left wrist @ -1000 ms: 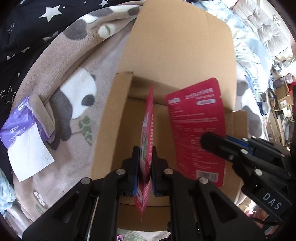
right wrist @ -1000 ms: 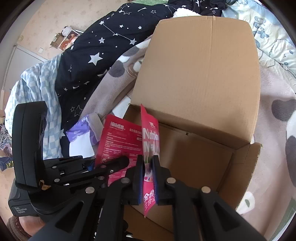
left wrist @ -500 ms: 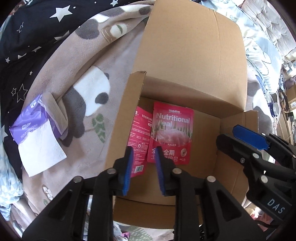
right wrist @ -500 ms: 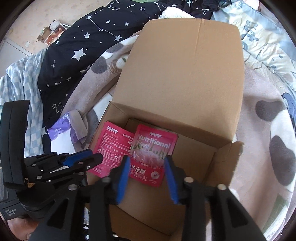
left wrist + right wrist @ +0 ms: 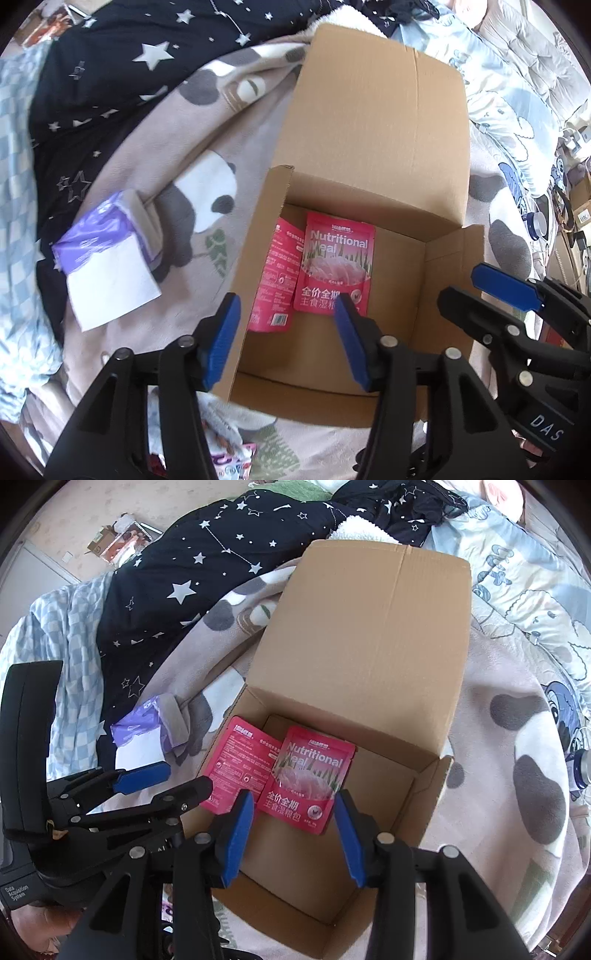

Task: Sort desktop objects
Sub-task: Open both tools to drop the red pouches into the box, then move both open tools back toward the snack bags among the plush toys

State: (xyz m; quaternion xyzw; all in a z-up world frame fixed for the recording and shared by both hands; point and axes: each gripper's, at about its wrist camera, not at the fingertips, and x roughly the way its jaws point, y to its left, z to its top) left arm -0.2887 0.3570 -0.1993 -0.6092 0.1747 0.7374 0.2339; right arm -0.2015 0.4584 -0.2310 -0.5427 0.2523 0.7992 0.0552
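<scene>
In the left wrist view, the left gripper (image 5: 286, 332) hangs spread wide and empty over the cardboard box (image 5: 413, 295). Two red pouches lie flat inside at frame centre: a front-up pouch (image 5: 334, 266) overlapping a back-up pouch (image 5: 275, 280). They look light, floppy and slick; a sealed edge seems the best hold.

In the right wrist view, the right gripper (image 5: 293, 823) is likewise released. The box sits on a soft panda blanket (image 5: 517, 746), with a purple tissue pack (image 5: 142, 727) at centre left.

**Bed surface and what sits on it**

Panda-print blanket (image 5: 207, 155) covers the bed, frame centre. Open cardboard box (image 5: 369, 122) rests on it, right of centre. Purple tissue pack (image 5: 99, 236) lies at left, a blanket fold over its right end. Dark star-print quilt (image 5: 177, 572) upper left. Light cartoon-print bedding (image 5: 524, 590) upper right.
</scene>
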